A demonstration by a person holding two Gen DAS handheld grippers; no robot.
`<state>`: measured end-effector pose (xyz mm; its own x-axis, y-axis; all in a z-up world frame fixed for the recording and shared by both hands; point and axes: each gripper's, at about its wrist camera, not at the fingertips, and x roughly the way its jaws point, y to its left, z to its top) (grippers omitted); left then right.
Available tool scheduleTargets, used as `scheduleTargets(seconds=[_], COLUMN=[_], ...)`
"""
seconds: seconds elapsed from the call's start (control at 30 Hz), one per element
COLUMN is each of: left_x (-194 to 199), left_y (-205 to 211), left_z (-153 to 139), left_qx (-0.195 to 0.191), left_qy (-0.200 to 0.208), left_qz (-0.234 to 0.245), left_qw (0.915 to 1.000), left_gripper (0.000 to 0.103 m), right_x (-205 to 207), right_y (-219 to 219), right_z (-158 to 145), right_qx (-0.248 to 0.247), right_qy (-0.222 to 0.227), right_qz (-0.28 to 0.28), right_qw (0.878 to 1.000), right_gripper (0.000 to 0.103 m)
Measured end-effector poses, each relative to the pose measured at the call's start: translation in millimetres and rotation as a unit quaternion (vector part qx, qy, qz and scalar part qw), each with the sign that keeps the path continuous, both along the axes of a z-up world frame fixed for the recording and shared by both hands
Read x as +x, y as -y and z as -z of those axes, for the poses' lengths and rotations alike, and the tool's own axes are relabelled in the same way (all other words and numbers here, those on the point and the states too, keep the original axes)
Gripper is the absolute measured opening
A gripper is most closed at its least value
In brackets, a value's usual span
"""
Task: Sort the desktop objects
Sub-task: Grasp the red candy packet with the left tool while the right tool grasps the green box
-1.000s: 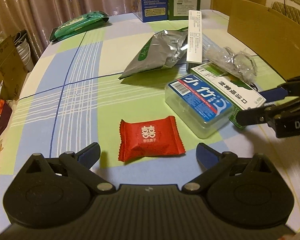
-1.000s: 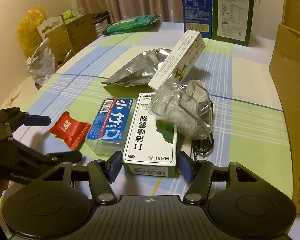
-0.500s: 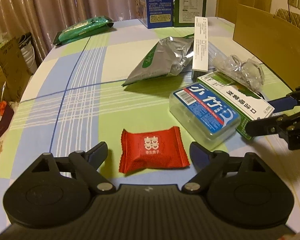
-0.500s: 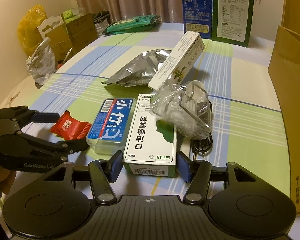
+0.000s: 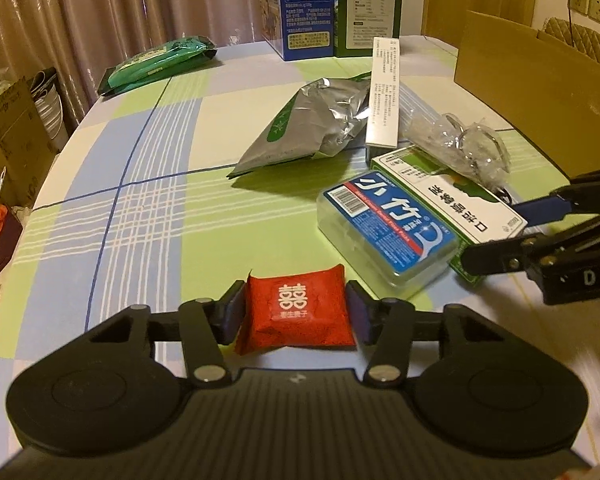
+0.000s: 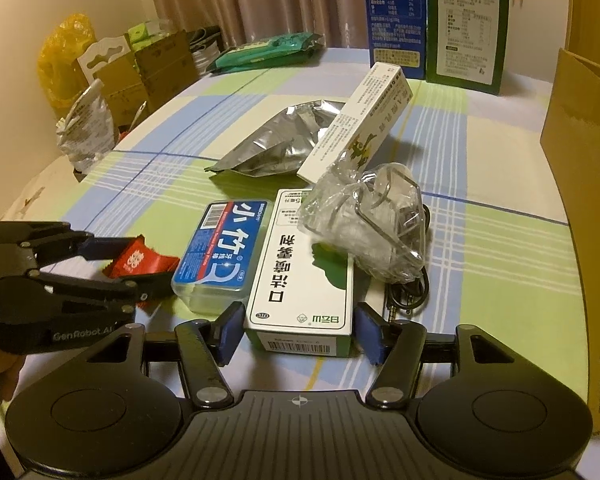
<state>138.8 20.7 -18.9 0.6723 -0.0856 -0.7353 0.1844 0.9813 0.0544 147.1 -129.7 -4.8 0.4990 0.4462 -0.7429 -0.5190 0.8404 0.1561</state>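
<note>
In the left wrist view, our left tongs [image 5: 296, 312] are closed narrow on the red foil candy packet [image 5: 296, 312], their blue pads pressing both its sides while it sits low over the checked cloth counter [image 5: 148, 200]. Just beyond lies the clear plastic floss case with a blue label [image 5: 388, 228], side by side with the white and green medicine box [image 5: 456, 196]; our right tongs [image 5: 508, 232] reach in from the right at that box's near end. In the right wrist view, our right tongs [image 6: 300, 332] stand parted, a pad on either side of the white and green medicine box [image 6: 304, 272], a small gap at each side. A crumpled clear plastic bag [image 6: 364, 224] rests on the box's far right part.
</note>
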Motion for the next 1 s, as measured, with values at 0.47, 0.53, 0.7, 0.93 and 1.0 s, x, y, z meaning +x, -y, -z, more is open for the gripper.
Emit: scheduleTargets(seconds=[0.47,0.53,0.7,0.93,1.0], left_x=[-39,-49,-79,-104,-106], left_y=[17,21,33,38,38], left_z=[-5,-5,-7,-8,-8], left_qx=[-0.005,-0.008,-0.028,-0.033,-0.032], left_qy=[-0.019,-0.022,-0.028,-0.028,-0.028], left_qz=[0.015,0.017,0.020,0.019,0.017], left_qw=[0.9997,0.9996,0.9990,0.9989,0.9989], left_gripper=[0.044,0.044,0.044,0.049,0.051], right_x=[-26,-40,-81,-111,-111], right_y=[13,19,40,55,55], right_z=[-11,-16,-18,-15,-15], right_qx=[-0.026,-0.031,-0.041,-0.058,-0.062], right_qy=[-0.001,-0.002,-0.011,-0.010,0.001], right_qz=[0.003,0.005,0.028,0.044,0.045], right_qw=[1.000,1.000,0.999,0.997,0.997], right_gripper=[0.053,0.053,0.053,0.061,0.073])
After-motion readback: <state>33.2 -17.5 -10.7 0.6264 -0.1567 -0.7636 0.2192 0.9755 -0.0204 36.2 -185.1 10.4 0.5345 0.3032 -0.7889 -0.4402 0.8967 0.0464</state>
